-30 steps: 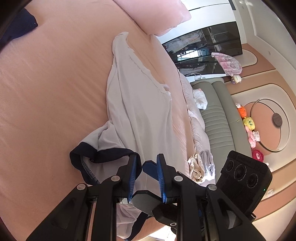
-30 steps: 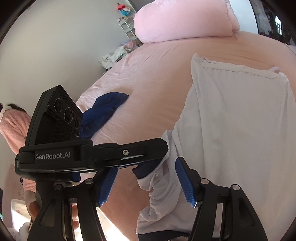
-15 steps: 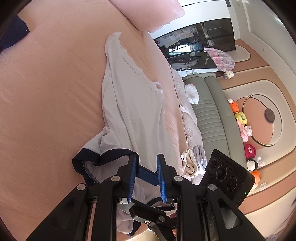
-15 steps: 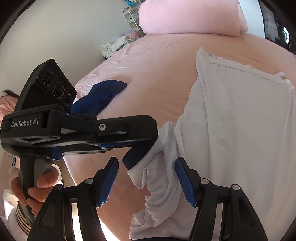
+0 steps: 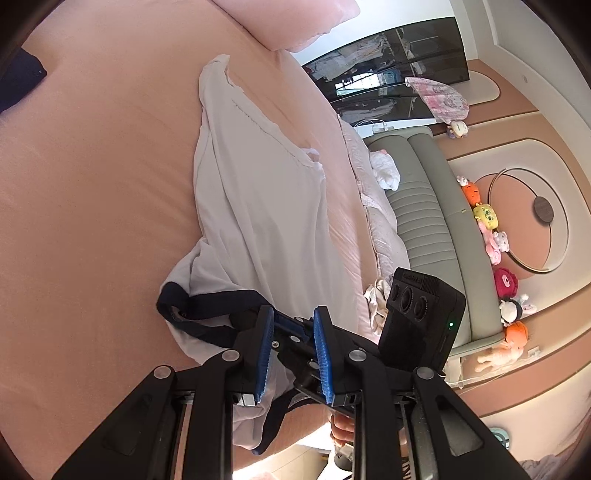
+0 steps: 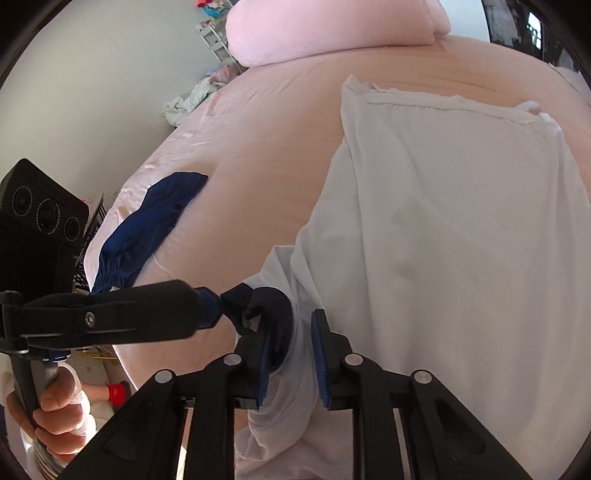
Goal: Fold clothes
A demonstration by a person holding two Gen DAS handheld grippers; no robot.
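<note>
A white shirt (image 5: 258,184) with navy trim lies lengthwise on the pink bed (image 5: 92,221). In the left wrist view my left gripper (image 5: 293,310) is at the shirt's near end, where the navy trim (image 5: 207,299) runs into its blue pads. From the right wrist view, the left gripper (image 6: 210,306) is side-on, pinching that trim. My right gripper (image 6: 290,328) sits right beside it, its jaws closed on navy trim and white cloth of the same shirt (image 6: 443,221). A hand (image 6: 55,417) holds the left gripper's handle.
A navy garment (image 6: 155,221) lies crumpled near the bed's left edge. A pink pillow (image 6: 332,29) is at the far end. A grey-green sofa (image 5: 424,221) with plush toys (image 5: 487,221) stands to the right of the bed. Loose clothes (image 6: 188,99) are heaped by the wall.
The right gripper's jaws went from wide open to closed on the shirt beside the navy trim. The left gripper kept its hold and now sits lower and further left in the right wrist view.
</note>
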